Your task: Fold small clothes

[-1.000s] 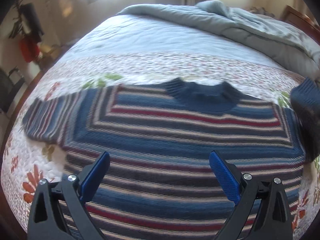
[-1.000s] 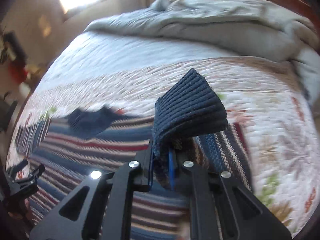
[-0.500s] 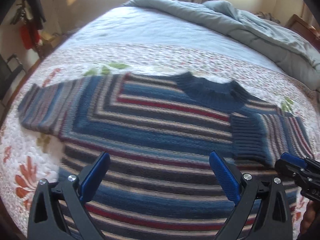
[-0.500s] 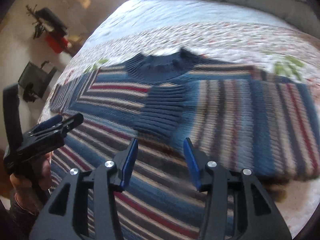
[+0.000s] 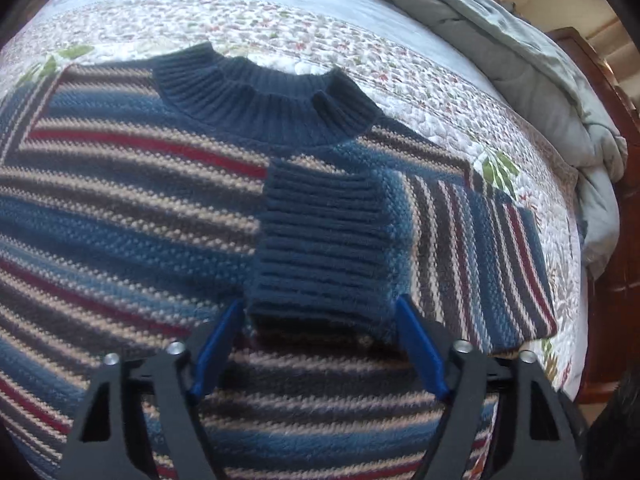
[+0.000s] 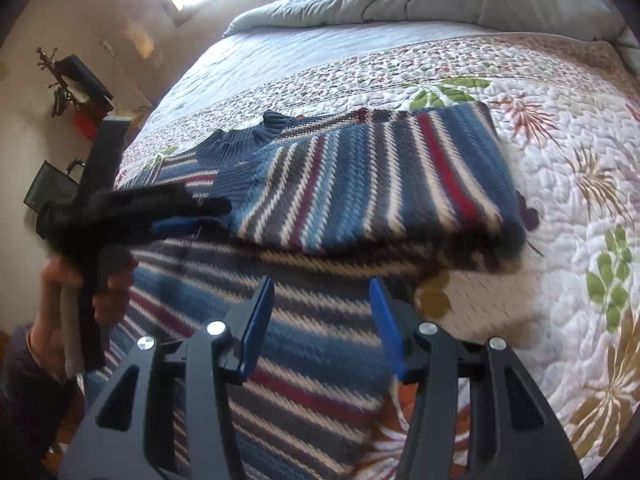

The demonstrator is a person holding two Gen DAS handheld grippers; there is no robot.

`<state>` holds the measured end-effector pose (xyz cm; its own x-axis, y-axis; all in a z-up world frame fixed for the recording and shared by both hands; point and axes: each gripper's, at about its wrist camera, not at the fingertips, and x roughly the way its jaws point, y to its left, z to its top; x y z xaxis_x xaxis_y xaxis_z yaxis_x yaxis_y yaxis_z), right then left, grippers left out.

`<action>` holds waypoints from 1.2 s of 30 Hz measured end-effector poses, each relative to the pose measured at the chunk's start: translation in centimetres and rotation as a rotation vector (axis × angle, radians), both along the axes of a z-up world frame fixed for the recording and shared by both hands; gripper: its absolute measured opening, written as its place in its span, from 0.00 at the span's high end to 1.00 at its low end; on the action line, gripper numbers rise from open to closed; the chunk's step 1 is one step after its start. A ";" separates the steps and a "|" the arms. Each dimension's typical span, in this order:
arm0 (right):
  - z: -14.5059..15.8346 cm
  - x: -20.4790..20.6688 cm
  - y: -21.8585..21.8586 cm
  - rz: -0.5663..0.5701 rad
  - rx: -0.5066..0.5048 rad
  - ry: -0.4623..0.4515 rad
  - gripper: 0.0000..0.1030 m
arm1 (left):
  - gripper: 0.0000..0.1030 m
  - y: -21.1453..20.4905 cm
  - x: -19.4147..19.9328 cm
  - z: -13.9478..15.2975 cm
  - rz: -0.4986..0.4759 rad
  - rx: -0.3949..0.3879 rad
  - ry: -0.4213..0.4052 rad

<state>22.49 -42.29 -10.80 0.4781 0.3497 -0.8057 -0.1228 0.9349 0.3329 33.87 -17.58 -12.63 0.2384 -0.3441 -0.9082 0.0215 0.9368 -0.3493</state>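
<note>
Duvet (image 6: 460,4) heaped beyond sweater (image 6: 360,184) on quilt (image 6: 560,152).

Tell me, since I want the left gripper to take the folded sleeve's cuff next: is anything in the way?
Nothing visible. The left gripper sits right at the ribbed cuff of the sweater, jaws apart either side of its edge. The right gripper is off to the side.

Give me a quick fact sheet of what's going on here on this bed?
garment: striped sweater lying flat on a floral quilt
fold so far: one sleeve laid across the chest, its ribbed cuff below the collar
left gripper: open, jaws closing, astride the cuff's edge
right gripper: open, empty, over the sweater's lower part
</note>
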 end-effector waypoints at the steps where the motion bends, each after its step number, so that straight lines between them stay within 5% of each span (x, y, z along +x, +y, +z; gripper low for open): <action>1: -0.2 -0.5 -0.2 0.000 -0.004 -0.009 0.51 | 0.40 -0.3 0.0 0.2 0.000 0.013 -0.013; 9: -1.2 -2.3 -0.7 -0.016 -0.026 -0.024 0.51 | 0.93 -1.3 0.7 1.6 0.004 -0.063 -0.039; 14: -0.6 -3.3 -1.2 -0.036 -0.062 -0.041 0.48 | 0.93 1.2 1.2 5.6 0.071 -0.071 -0.155; 19: -0.3 -2.7 -2.6 -0.105 -0.053 -0.034 0.47 | 0.93 7.0 2.0 8.7 0.129 0.052 -0.271; 22: -0.6 -1.2 -3.3 -0.142 0.022 0.001 0.44 | 0.93 10.5 2.7 7.6 0.170 0.117 -0.253; 26: -1.5 1.9 -3.5 -0.161 0.066 0.062 0.40 | 0.93 13.4 3.0 4.6 0.198 0.103 -0.192; 33: -4.4 7.8 -3.6 -0.184 0.239 0.228 0.36 | 0.92 14.1 3.1 1.0 0.201 0.107 -0.155; 35: -4.9 9.0 -3.6 -0.182 0.274 0.259 0.43 | 0.92 14.0 2.8 0.9 0.196 0.112 -0.164; 36: -4.9 9.5 -3.4 -0.168 0.289 0.268 0.65 | 0.92 14.0 2.8 0.9 0.195 0.113 -0.167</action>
<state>31.99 -45.73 -15.73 0.3350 0.5142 -0.7895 0.1501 0.7981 0.5835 36.64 -3.56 -11.72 0.4395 -0.1755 -0.8809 -0.1148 0.9617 -0.2489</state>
